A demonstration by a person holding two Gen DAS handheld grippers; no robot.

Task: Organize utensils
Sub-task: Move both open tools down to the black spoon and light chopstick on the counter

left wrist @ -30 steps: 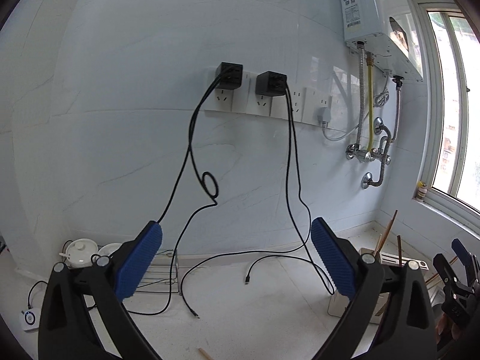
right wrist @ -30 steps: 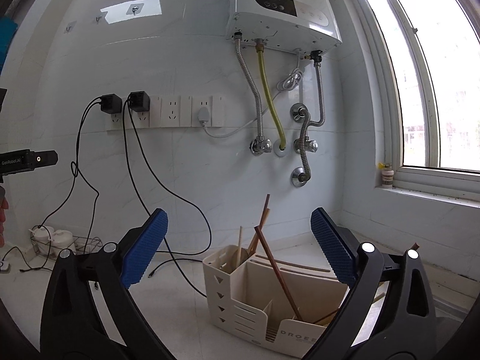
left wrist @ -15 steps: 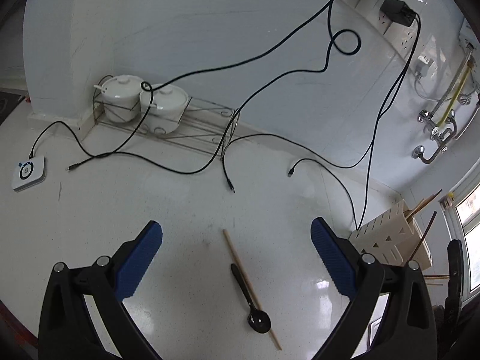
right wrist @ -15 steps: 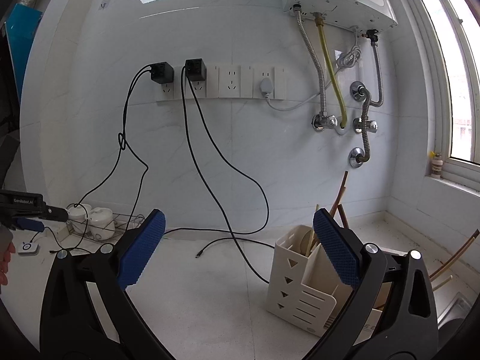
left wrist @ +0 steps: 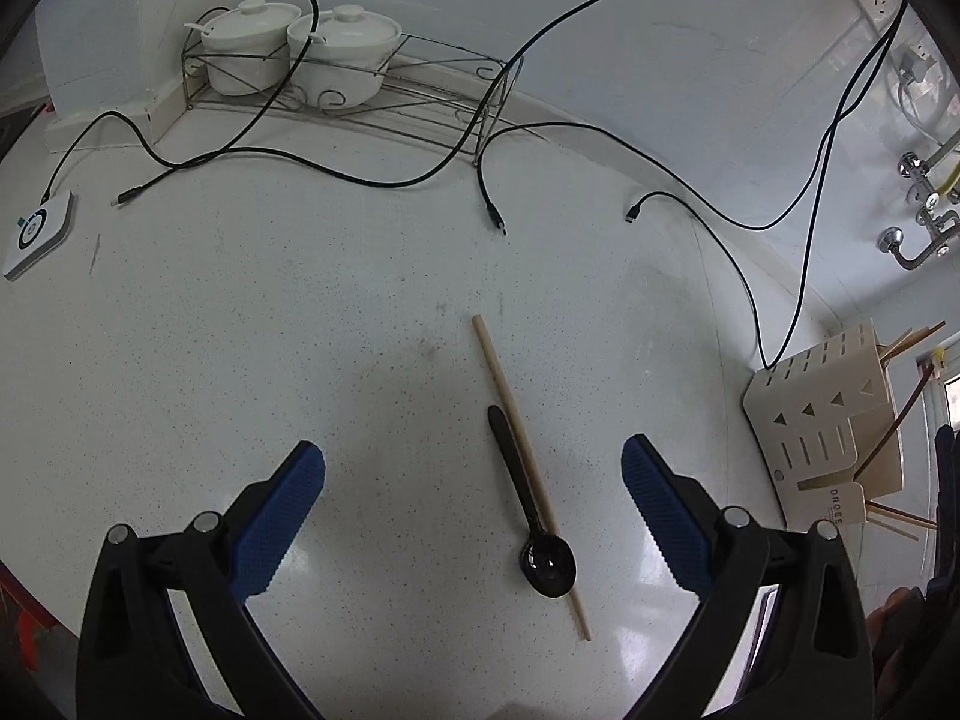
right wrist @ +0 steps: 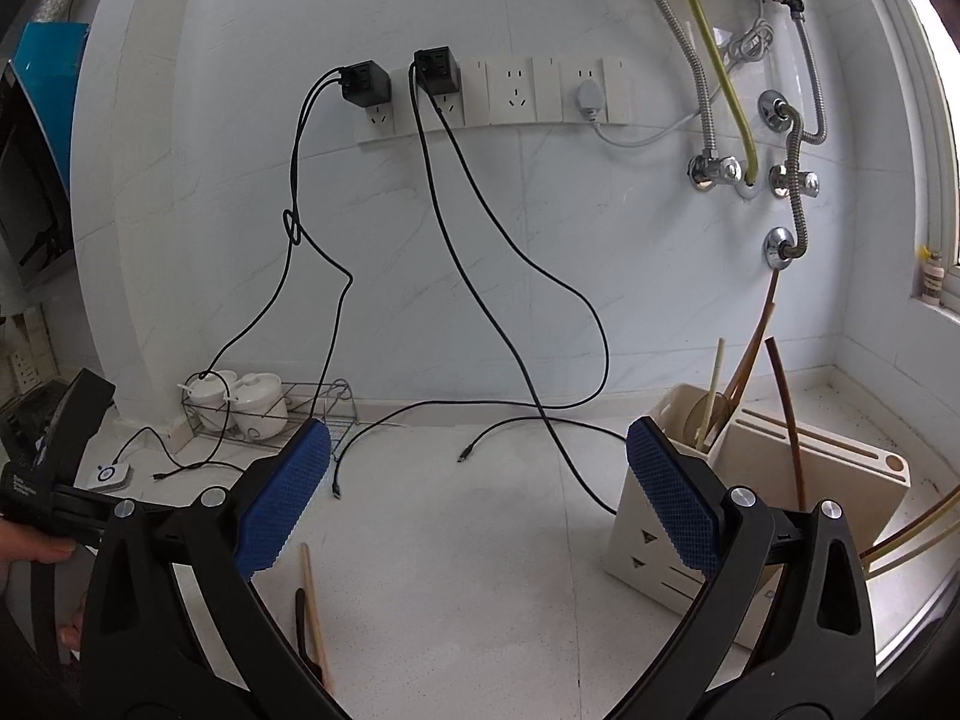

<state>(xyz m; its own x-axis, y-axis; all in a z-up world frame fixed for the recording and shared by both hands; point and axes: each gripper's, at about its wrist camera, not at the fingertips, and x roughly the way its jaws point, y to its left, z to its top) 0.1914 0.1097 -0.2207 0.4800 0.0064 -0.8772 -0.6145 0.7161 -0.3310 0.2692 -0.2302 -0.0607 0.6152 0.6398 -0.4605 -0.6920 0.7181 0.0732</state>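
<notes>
One black spoon (left wrist: 531,504) and one pale wooden chopstick (left wrist: 528,468) lie on the white speckled counter (left wrist: 270,330) at lower centre of the left wrist view, the two touching along their length, the spoon bowl nearest the camera; in the right wrist view their far ends appear at the lower left. The left gripper (left wrist: 474,516) hangs above them, its blue-padded jaws spread wide and holding nothing, the two utensils lying between the jaws and nearer the right one. The right gripper (right wrist: 477,504) is likewise wide open and empty, facing the tiled wall. One cream utensil holder (right wrist: 750,480) stands at the right of both views; its compartments hold several upright or leaning sticks, at least four, though the exact count is uncertain where they overlap. At upper left of the left wrist view, one wire rack (left wrist: 384,102) carries two white lidded pots (left wrist: 300,42). Several black cables (left wrist: 360,174) trail across the counter from two black adapters (right wrist: 399,81) plugged into the wall sockets. One small white device (left wrist: 39,234) sits at the far left edge.
</notes>
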